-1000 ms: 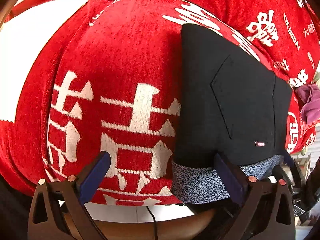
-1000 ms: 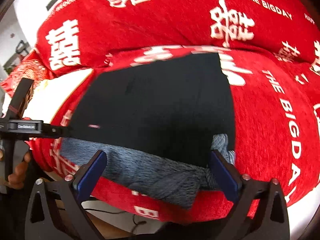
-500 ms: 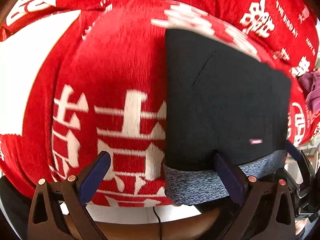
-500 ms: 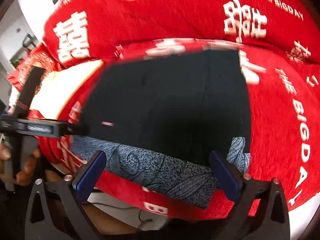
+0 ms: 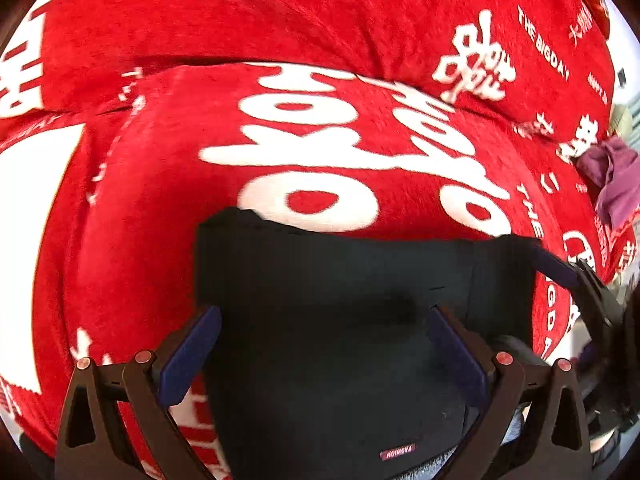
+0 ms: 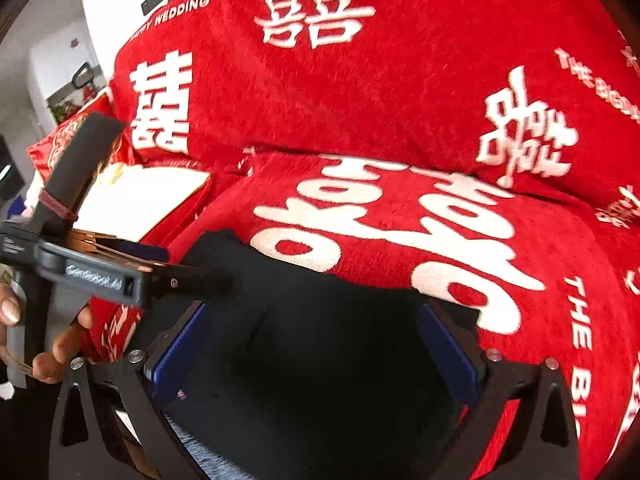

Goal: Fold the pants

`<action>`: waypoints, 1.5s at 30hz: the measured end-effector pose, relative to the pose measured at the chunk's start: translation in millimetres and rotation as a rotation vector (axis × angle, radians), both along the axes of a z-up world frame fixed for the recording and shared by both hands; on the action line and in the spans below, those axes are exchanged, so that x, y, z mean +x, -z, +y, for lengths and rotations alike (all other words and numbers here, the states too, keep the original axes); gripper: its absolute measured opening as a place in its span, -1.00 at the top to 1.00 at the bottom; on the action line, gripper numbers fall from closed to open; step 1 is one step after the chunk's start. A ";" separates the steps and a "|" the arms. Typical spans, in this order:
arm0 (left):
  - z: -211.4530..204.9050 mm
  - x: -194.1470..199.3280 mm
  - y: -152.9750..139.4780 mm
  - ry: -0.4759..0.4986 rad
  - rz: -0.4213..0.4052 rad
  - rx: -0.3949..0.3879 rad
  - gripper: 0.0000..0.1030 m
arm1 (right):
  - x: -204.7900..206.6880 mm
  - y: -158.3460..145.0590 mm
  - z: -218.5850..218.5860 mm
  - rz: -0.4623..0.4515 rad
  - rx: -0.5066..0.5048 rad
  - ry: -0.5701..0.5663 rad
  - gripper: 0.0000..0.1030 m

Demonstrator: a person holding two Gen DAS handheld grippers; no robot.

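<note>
The black pants [image 5: 340, 320] lie folded into a compact rectangle on the red blanket [image 5: 280, 140], with a small red label [image 5: 397, 451] and a grey patterned inner band at the near edge. My left gripper [image 5: 326, 348] is open, its blue pads on either side of the pants' near part. My right gripper [image 6: 316, 344] is open over the same pants [image 6: 320, 340]. The left gripper's side [image 6: 100, 276] shows in the right wrist view, held by a hand [image 6: 48, 344].
The red blanket with white characters covers a sofa seat and backrest [image 6: 360, 80]. A white patch [image 5: 28, 216] lies at left. A purple cloth [image 5: 612, 180] sits at far right. A red cushion [image 6: 68, 136] lies far left.
Both grippers have moved forward over the pants, which now fill the low centre of both views. The pants look shorter than before, with the far edge closer in.
</note>
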State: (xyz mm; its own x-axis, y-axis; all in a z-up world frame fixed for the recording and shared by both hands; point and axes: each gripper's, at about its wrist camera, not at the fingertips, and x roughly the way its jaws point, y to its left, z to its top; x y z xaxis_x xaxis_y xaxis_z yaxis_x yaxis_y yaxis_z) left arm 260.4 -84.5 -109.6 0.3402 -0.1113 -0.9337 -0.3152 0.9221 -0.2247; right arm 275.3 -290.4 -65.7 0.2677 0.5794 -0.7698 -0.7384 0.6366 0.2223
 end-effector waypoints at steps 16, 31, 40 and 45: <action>-13.6 8.6 13.0 0.052 0.035 0.104 -1.00 | 4.1 43.8 2.4 0.011 -0.086 -0.057 -1.00; -32.7 -83.6 -19.0 0.053 -0.008 0.081 -1.00 | -90.2 -2.1 -40.9 0.046 -0.008 0.024 -1.00; -32.0 -87.4 9.7 0.054 0.076 0.030 -1.00 | -94.8 27.9 -43.2 0.131 0.002 0.039 -1.00; -5.2 -94.6 -3.9 0.043 -0.007 -0.095 -1.00 | -96.2 4.2 -59.4 0.070 0.002 0.064 -1.00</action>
